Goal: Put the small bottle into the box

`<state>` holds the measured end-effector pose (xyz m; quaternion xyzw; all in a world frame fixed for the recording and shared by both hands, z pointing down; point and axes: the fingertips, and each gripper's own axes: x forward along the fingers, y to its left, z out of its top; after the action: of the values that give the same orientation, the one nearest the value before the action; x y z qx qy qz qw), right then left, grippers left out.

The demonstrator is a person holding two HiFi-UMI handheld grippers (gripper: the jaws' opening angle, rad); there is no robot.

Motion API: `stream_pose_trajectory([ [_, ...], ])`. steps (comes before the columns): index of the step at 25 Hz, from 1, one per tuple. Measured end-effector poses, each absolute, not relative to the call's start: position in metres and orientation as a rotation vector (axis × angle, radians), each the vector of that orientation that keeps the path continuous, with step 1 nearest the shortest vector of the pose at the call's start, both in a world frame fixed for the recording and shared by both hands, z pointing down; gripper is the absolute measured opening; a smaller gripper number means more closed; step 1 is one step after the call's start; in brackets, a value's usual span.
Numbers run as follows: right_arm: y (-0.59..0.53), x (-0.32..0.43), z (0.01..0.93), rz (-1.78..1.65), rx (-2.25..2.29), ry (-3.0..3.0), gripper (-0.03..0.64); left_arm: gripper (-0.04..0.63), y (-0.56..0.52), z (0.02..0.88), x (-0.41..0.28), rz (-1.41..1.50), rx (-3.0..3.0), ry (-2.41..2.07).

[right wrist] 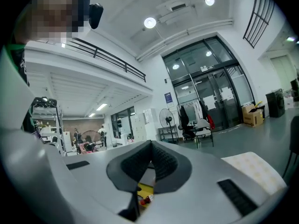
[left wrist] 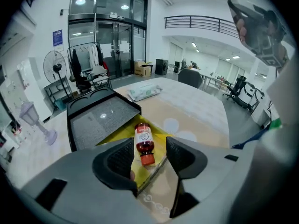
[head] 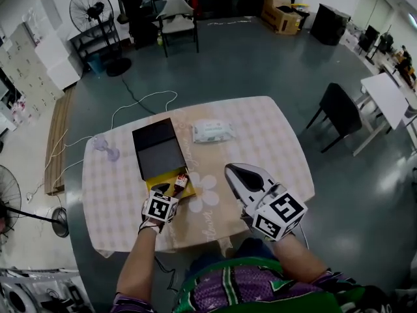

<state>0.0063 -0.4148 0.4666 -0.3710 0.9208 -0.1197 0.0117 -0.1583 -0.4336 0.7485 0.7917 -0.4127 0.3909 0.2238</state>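
Item: small bottle [left wrist: 143, 141], red contents, white label, red cap. It lies on its side on the yellow lining of the open box [left wrist: 100, 118], close to the lining's right edge, with the cap at the near end. Left tool [left wrist: 150, 149]: jaws wide apart, gripping nothing. It is tilted down toward the box from the near side. The bottle is seen in the gap between the two pads but beyond them, touched by neither. Right tool [right wrist: 150, 161]: jaws closed together and empty. It is held over the near right part of the desk [head: 280, 142], well apart from the bottle. Box: black lid folded open toward the far side, yellow half toward the near side, placed left of the desk's centre. Open room: a stretch of bare checked cloth lies to the right of the box, between it and the right tool, and a further strip runs between the yellow half and the near desk edge. Other things: a pack of wipes [head: 212, 131] lies far right of the lid, apart from it. A small clear fan [head: 104, 146] stands left of the lid, near the left desk edge. A black chair [head: 339, 111] stands on the floor off the right side. Nothing lies between the left tool and the bottle.
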Motion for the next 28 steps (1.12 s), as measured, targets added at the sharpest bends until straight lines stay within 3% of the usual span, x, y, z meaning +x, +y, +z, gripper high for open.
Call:
stream_pose_trajectory([
  [28,-0.268,-0.037,0.358,-0.208,-1.246,2.787,0.006,0.233,-0.248,0.482,-0.22,0.294,2.462,-1.528],
])
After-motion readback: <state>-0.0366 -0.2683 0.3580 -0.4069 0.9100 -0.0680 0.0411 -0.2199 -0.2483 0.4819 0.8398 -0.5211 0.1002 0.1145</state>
